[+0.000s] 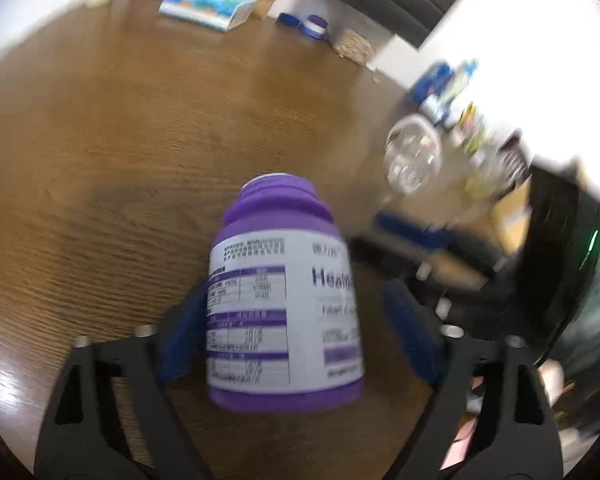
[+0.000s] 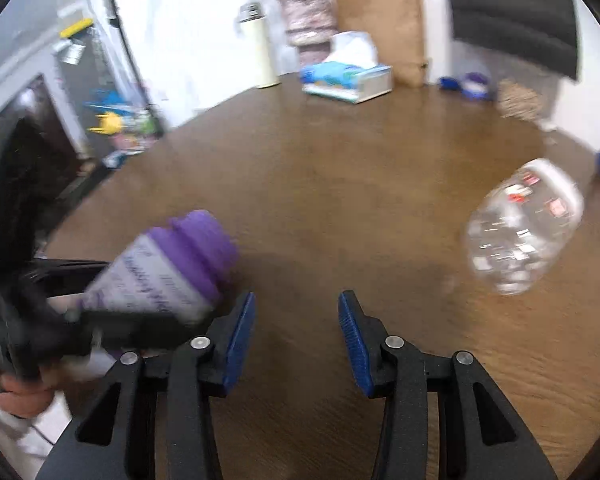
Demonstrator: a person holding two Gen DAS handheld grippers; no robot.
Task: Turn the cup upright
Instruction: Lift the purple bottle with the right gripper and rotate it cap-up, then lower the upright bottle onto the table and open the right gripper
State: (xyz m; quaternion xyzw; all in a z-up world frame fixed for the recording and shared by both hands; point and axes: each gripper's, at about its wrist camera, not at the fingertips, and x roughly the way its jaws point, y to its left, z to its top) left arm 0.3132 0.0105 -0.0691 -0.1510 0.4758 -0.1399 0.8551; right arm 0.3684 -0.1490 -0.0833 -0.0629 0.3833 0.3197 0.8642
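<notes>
Left wrist view: the left gripper point(image 1: 296, 328) has its blue pads on either side of a purple bottle point(image 1: 284, 300), apparently clamped on it, above the table point(image 1: 120, 140); a clear cup point(image 1: 414, 154) lies tipped to the right. Right wrist view: the right gripper point(image 2: 296, 340) hangs agape, nothing between its pads; the bottle point(image 2: 168, 272) tilts at left, and the cup point(image 2: 524, 228) lies on its side, well apart at right.

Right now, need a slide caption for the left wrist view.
Left gripper straddles the purple bottle over the wooden table; clear jar off to the right.
</notes>
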